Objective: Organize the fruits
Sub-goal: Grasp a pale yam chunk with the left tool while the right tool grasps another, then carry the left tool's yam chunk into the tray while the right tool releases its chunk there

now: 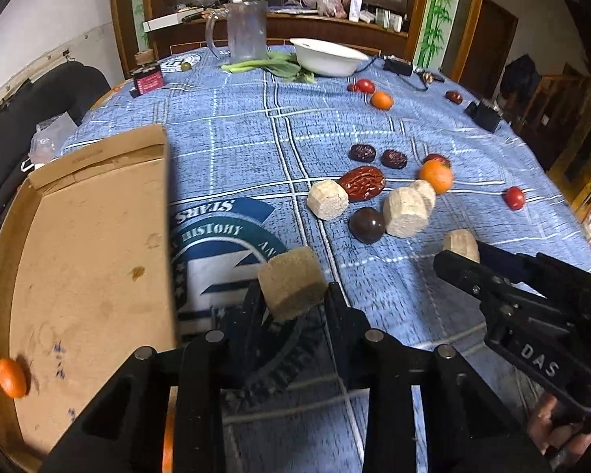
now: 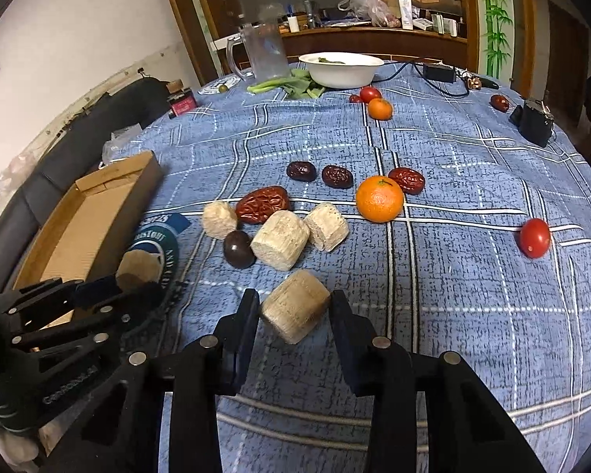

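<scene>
My left gripper (image 1: 293, 295) is shut on a tan sugarcane chunk (image 1: 291, 287) and holds it above the cloth, just right of the cardboard box (image 1: 90, 244). One orange (image 1: 12, 377) lies in the box's near left corner. My right gripper (image 2: 294, 307) is shut on another sugarcane chunk (image 2: 295, 305); it shows in the left wrist view (image 1: 459, 245) too. On the table lie three more sugarcane chunks (image 2: 281, 240), a big red date (image 2: 262, 203), a dark round fruit (image 2: 238, 249), an orange (image 2: 379, 198), small dates (image 2: 337, 176) and a cherry tomato (image 2: 534, 237).
A white bowl (image 2: 341, 69), greens (image 2: 291, 84), a glass mug (image 2: 262, 53), another orange (image 2: 380, 108) and tomatoes (image 2: 369, 94) stand at the back. A black device (image 2: 534, 120) and cables lie far right. A dark sofa (image 2: 78, 126) lies beyond the table's left edge.
</scene>
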Tool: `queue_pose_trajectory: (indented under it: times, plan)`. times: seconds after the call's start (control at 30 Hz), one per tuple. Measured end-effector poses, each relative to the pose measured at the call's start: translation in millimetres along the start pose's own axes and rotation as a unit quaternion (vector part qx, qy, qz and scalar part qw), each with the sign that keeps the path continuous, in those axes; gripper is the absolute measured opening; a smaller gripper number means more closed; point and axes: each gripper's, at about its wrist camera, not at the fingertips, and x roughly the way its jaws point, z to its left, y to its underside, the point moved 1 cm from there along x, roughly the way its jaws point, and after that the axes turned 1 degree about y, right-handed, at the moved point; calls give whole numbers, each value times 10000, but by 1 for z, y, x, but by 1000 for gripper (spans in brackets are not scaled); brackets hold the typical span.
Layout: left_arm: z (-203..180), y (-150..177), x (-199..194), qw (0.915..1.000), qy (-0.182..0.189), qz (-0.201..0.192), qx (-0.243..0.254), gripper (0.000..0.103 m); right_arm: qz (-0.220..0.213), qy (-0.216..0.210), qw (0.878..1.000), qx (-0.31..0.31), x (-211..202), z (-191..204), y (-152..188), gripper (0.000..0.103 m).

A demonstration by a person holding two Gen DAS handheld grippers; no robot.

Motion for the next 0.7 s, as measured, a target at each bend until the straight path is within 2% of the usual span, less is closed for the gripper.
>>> queue_pose_trajectory:
  times: [0.2, 0.37, 0.7]
  plan:
    - [25, 15, -36, 9991, 38, -266, -334, 31, -188, -74, 9996, -186, -25, 22, 5, 40]
    - [61, 26, -60, 9965, -125, -487, -669, 31, -261, -276, 9984, -419, -41, 51, 8, 40]
    - [155, 45, -77, 9824, -603, -638, -1651, 31, -21, -929, 9906, -1004, -34, 129, 12, 40]
